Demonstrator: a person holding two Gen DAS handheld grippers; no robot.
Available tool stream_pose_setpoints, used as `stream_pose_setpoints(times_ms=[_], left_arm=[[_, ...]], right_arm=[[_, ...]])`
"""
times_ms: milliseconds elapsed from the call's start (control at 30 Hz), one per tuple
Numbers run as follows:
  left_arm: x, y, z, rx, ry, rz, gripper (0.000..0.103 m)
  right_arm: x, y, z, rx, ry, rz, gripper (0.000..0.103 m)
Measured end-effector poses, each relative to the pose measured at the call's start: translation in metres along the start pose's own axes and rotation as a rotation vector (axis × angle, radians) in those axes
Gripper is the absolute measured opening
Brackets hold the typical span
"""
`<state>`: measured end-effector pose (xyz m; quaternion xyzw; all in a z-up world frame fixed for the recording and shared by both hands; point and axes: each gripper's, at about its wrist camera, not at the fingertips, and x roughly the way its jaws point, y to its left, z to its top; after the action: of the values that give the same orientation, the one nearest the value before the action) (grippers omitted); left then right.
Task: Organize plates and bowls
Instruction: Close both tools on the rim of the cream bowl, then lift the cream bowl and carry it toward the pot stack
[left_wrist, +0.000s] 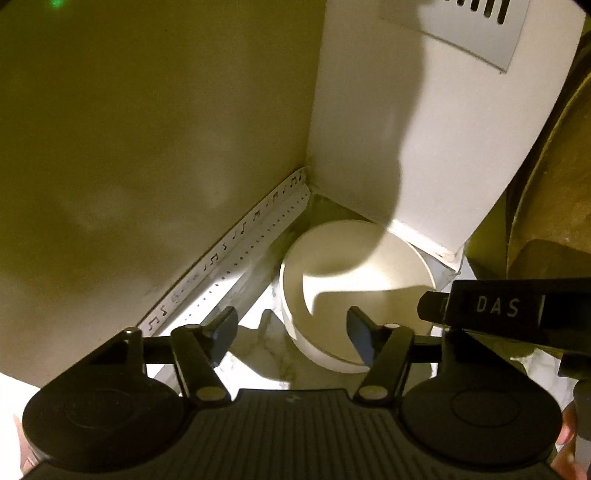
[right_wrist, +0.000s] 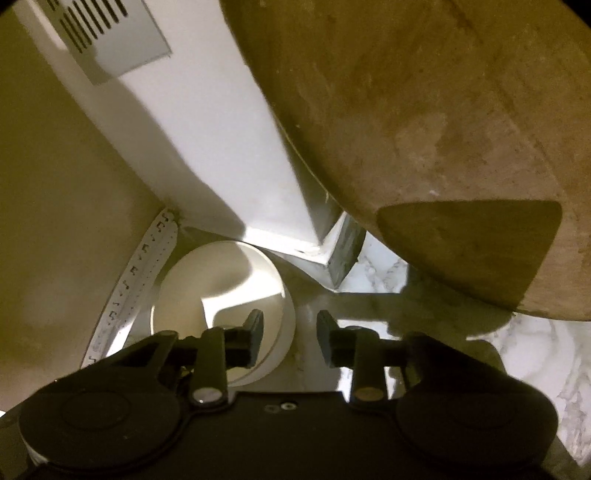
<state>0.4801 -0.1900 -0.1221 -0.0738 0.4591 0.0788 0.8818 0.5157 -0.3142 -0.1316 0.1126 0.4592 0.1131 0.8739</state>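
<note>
- Left tool straddles the near-left rim of the white bowl: its right finger hangs inside the bowl, its left finger stands outside over the marble table, and the jaws are spread with no pad pressing the wall.
- Right tool sits at the bowl's right rim, left finger inside, right finger outside, jaws fairly narrow but apparently not yet pinching; blur makes contact hard to judge.
- Bowl stands upright on the table in the far corner, beside the perforated metal strip and the white appliance, with a large brown plate close on the right.
- For a good lift, each tool should probably seat deeper over the rim and then close squarely on the wall.
- Raising both sides evenly should keep the bowl level and clear of the appliance and the plate.
</note>
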Motion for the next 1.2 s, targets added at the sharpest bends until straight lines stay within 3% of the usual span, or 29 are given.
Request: stream_pose_setpoints(times_ms=[233, 633, 700, 767, 1200], left_arm=[[0.011, 0.001, 0.003, -0.002, 0.016, 0.000, 0.047], [0.026, -0.001, 0.007, 0.026, 0.032, 0.018, 0.026], [0.025, -0.003, 0.006, 0.043, 0.032, 0.010, 0.016], [0.023, -0.007, 0.005, 0.068, 0.025, 0.011, 0.012], [-0.012, 0.000, -0.014, 0.148, 0.014, -0.016, 0.010]], right_arm=[[0.010, -0.003, 0.003, 0.004, 0.010, 0.009, 0.017], [0.013, 0.004, -0.001, -0.055, 0.002, 0.000, 0.007], [0.013, 0.006, -0.002, -0.064, -0.002, -0.001, 0.007], [0.012, 0.006, -0.004, -0.069, -0.004, -0.001, 0.006], [-0.016, 0.008, -0.031, -0.103, -0.013, -0.006, 0.006]])
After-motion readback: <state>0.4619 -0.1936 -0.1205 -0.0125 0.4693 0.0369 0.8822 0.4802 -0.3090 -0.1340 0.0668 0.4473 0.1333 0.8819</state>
